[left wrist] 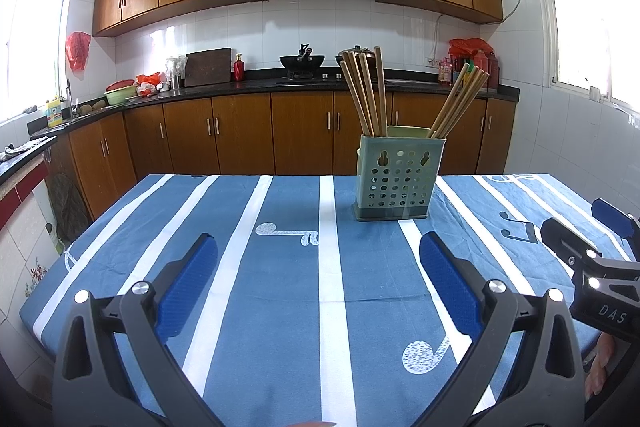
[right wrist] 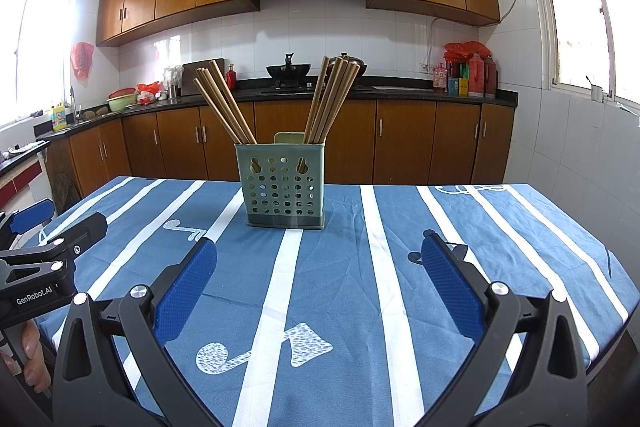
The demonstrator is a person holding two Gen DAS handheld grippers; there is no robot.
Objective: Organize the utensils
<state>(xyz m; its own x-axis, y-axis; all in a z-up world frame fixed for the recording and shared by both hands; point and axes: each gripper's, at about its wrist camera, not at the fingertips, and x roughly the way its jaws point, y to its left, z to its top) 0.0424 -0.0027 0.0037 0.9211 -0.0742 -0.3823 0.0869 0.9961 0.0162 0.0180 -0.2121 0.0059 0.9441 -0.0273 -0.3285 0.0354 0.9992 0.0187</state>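
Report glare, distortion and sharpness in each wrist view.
Left wrist view: both windows blown out white, cabinets bowed by the fisheye, dark vignette in the corners; holder and chopsticks sharp. Right wrist view: the same blown windows and curved lines, holder sharp, tablecloth evenly lit.

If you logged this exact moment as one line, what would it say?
left gripper: open, empty | right gripper: open, empty | chopsticks: two bundles upright in green holder | holder on striped tablecloth
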